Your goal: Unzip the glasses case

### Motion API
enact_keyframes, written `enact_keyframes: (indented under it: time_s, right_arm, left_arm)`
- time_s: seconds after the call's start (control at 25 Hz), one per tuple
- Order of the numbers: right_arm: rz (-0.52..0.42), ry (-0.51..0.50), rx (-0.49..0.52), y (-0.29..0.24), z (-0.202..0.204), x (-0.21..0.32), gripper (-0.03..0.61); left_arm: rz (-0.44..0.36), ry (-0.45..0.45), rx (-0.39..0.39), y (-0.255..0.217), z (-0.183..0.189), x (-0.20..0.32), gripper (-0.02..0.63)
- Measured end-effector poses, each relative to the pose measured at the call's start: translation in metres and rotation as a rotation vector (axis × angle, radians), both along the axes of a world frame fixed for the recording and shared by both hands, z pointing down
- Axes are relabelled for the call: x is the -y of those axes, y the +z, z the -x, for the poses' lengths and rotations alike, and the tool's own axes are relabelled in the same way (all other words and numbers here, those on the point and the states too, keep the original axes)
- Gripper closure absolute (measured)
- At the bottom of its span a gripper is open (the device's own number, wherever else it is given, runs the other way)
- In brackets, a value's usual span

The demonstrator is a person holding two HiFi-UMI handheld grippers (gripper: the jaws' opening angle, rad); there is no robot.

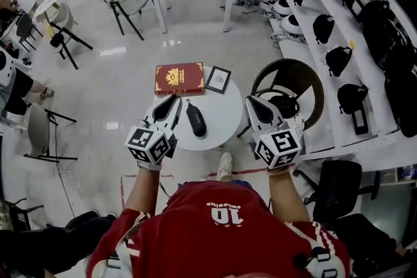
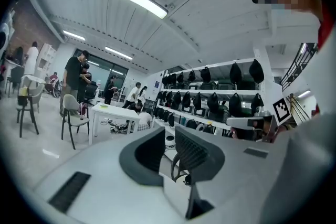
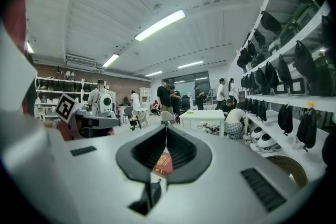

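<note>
Nearest the person, the left gripper [image 1: 172, 101] is held level over the round white table [image 1: 225, 120], its jaws parted by a narrow gap with nothing between them. The right gripper [image 1: 254, 101] is held at the table's right edge, jaws closed tip to tip and empty. The black glasses case [image 1: 195, 118] is laid on the table between both grippers, nearer the left. Beyond it, a red book [image 1: 179, 78] and a framed picture [image 1: 217, 79] are laid side by side.

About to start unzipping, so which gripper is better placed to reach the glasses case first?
Left, probably. The left gripper sits just beside the glasses case over the table; the right gripper hangs at the table's right edge, farther off.
</note>
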State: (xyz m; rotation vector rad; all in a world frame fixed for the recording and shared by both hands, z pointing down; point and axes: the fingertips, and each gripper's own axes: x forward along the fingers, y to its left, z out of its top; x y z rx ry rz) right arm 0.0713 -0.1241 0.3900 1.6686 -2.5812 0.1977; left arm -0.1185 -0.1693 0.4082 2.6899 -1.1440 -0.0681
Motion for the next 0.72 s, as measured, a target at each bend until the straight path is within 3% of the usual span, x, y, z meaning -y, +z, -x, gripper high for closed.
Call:
enact_keyframes:
  time_s: [0.44,0.72]
  right_arm:
    - [0.013,-0.014,-0.006,0.016,0.002,0.007,0.563]
    - [0.024,-0.031,-0.002,0.025,0.005,0.017,0.563]
  left_arm:
    - [0.126,0.054,-0.010,0.048,-0.018,0.009,0.412]
    - [0.237,0.051,-0.016,0.094,-0.022,0.022,0.376]
